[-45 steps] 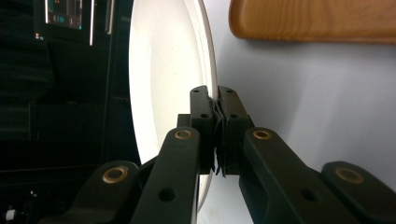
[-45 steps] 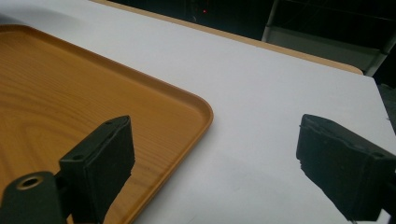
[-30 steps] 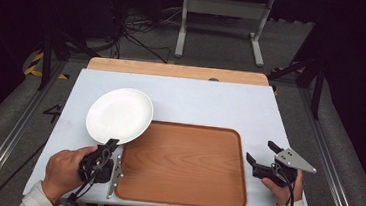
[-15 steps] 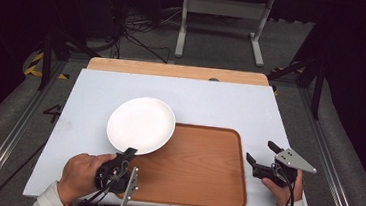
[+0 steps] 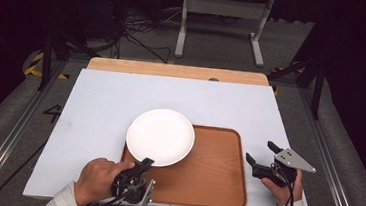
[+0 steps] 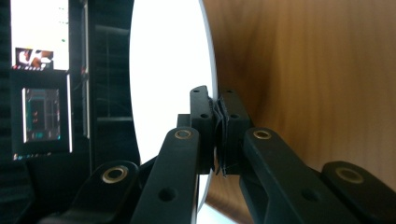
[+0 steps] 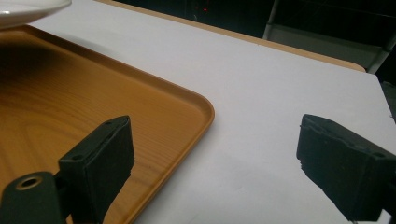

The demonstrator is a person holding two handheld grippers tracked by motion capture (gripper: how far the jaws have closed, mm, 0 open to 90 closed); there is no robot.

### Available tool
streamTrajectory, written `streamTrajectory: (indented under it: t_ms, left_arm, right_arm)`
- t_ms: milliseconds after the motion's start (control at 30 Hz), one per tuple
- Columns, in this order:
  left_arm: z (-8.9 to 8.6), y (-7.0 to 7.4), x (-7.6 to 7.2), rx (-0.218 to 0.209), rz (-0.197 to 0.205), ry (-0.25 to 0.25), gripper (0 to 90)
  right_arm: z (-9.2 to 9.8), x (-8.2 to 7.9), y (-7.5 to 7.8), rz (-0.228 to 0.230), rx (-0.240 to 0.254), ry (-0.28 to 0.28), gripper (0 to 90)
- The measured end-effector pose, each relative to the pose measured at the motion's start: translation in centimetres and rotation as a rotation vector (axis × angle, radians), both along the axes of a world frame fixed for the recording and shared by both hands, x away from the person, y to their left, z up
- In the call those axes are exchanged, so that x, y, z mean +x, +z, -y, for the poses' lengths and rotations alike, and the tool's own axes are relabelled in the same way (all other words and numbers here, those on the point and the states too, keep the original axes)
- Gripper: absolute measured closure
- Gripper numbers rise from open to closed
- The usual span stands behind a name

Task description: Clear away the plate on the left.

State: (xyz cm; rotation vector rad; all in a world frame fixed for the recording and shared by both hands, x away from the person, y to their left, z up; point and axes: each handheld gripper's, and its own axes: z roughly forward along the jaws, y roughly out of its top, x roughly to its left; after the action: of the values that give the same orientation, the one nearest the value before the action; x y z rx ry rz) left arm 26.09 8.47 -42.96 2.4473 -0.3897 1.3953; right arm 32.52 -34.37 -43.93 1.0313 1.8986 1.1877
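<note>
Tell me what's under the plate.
The plate, gripped at its rim by the left gripper, hangs over the tray's left corner and the table. The tray beneath it is hidden.

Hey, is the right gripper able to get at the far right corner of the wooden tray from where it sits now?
Probably yes. The right gripper hangs open just off the tray, and in its own view that corner lies bare. The plate is over the tray's other side.

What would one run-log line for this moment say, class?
left gripper: shut on plate rim | plate: above tray left part | right gripper: open, beside tray on table
</note>
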Motion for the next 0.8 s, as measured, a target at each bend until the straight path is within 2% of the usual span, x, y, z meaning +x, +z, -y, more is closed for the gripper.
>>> streamTrajectory:
  t_ms: [67,133,267,300,367,567,633,667,767,800]
  left_arm:
    - [0.3,-0.2,-0.2,0.002,-0.014,-0.010,87.0]
    - [0.7,-0.3,-0.3,0.026,-0.024,-0.026,87.1]
    - [1.5,-0.5,-0.6,0.025,-0.027,-0.060,87.0]
    - [1.6,-0.6,-0.7,0.024,-0.036,-0.055,87.0]
    - [2.0,-0.7,-0.8,0.024,-0.032,-0.083,86.9]
    - [2.7,-1.1,-0.9,0.048,-0.041,-0.092,86.8]
    - [2.7,-1.3,-0.9,0.044,-0.049,-0.086,86.7]
    - [2.8,-1.3,-0.8,0.042,-0.047,-0.109,86.7]
    - [2.9,-1.4,-0.9,0.050,-0.053,-0.104,86.6]
    - [3.0,-1.6,-0.8,0.040,-0.057,-0.115,86.6]
  right_arm:
    - [0.0,0.0,0.0,-0.001,-0.004,-0.001,11.6]
    - [0.0,0.0,0.0,0.000,-0.004,0.000,11.6]
    - [0.1,0.0,0.0,-0.002,-0.001,-0.004,11.6]
    - [0.1,0.0,0.0,-0.002,-0.001,-0.006,11.6]
    - [0.1,0.0,0.0,-0.001,0.002,-0.005,11.6]
    - [0.1,0.0,0.0,-0.003,-0.004,-0.004,11.6]
    - [0.1,0.0,0.0,-0.002,0.000,-0.002,11.6]
    - [0.2,0.0,0.0,-0.002,0.000,-0.003,11.6]
    - [0.2,0.0,0.0,-0.001,-0.001,-0.002,11.6]
    - [0.2,0.0,0.0,-0.001,0.000,-0.004,11.7]
